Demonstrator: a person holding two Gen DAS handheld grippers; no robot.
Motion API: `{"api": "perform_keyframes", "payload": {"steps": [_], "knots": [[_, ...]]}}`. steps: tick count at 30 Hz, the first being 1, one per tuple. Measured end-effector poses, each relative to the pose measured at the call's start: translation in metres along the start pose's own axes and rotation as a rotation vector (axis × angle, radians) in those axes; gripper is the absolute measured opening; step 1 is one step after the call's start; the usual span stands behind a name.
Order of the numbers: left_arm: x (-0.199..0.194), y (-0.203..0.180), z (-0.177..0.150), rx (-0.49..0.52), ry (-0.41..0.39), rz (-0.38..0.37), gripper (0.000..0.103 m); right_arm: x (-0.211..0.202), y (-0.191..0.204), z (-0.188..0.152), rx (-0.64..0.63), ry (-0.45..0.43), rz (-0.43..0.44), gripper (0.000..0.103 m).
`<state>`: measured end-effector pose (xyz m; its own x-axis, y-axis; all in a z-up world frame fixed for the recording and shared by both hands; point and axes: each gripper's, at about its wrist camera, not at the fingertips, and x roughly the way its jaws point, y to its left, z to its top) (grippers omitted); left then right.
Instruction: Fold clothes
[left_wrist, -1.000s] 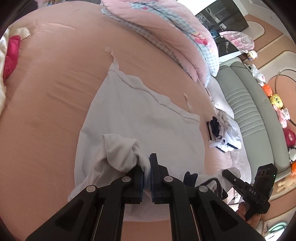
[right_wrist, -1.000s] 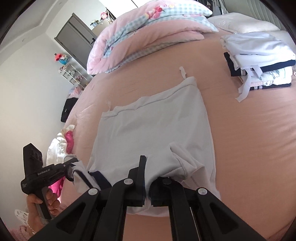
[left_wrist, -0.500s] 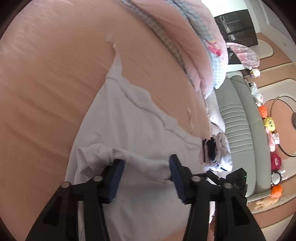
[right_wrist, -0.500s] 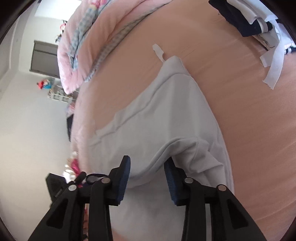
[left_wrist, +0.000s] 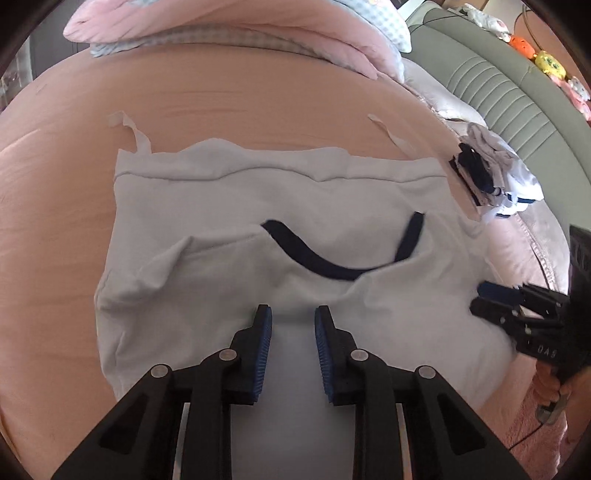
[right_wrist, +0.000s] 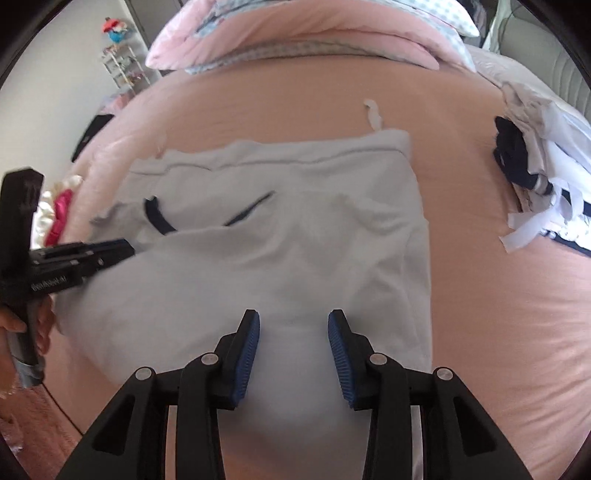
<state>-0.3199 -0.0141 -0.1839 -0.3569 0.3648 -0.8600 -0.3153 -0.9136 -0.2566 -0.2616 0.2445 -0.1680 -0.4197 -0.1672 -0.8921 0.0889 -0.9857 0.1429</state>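
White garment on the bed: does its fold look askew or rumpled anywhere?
Yes. The white garment is folded over unevenly: its navy neckline trim curves slantwise across the middle, and the folded-in flap on the picture's left is bunched and creased. Both grippers, left and right, stand open above it, pressing nothing.

We see a pale grey garment (left_wrist: 280, 206) lying flat on the pink bed (left_wrist: 221, 99), its near part folded over itself. A navy-trimmed neckline (left_wrist: 332, 264) faces up; two ties extend from the far hem. It appears to be a shirt.
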Motion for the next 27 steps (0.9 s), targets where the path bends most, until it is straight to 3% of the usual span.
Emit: {"api": "perform_keyframes", "payload": {"steps": [6, 9, 12, 16, 21, 25, 27], "knots": [[-0.005, 0.014, 0.018, -0.086, -0.035, -0.019, 0.021, -0.018, -0.042, -0.037, 0.057, -0.040, -0.079, 0.032], [-0.047, 0.019, 0.001, -0.110, -0.104, -0.044, 0.021, -0.039, -0.044, -0.041, 0.080, -0.088, -0.052, 0.033], [-0.082, 0.016, -0.033, -0.127, -0.140, -0.011, 0.021, -0.060, -0.044, -0.045, 0.097, -0.140, -0.021, 0.033], [-0.087, -0.016, -0.065, -0.027, -0.137, 0.021, 0.021, -0.075, 0.010, -0.038, -0.020, -0.219, 0.095, 0.035], [-0.065, -0.027, -0.082, -0.006, -0.058, 0.055, 0.022, -0.037, 0.075, -0.037, -0.141, -0.153, 0.074, 0.035], [-0.071, -0.004, -0.096, 0.081, 0.020, 0.254, 0.023, -0.019, 0.068, -0.053, -0.149, -0.093, 0.044, 0.033], [-0.085, 0.020, -0.103, 0.023, 0.030, 0.297, 0.024, -0.022, 0.049, -0.062, -0.109, -0.093, 0.099, 0.032]]}}
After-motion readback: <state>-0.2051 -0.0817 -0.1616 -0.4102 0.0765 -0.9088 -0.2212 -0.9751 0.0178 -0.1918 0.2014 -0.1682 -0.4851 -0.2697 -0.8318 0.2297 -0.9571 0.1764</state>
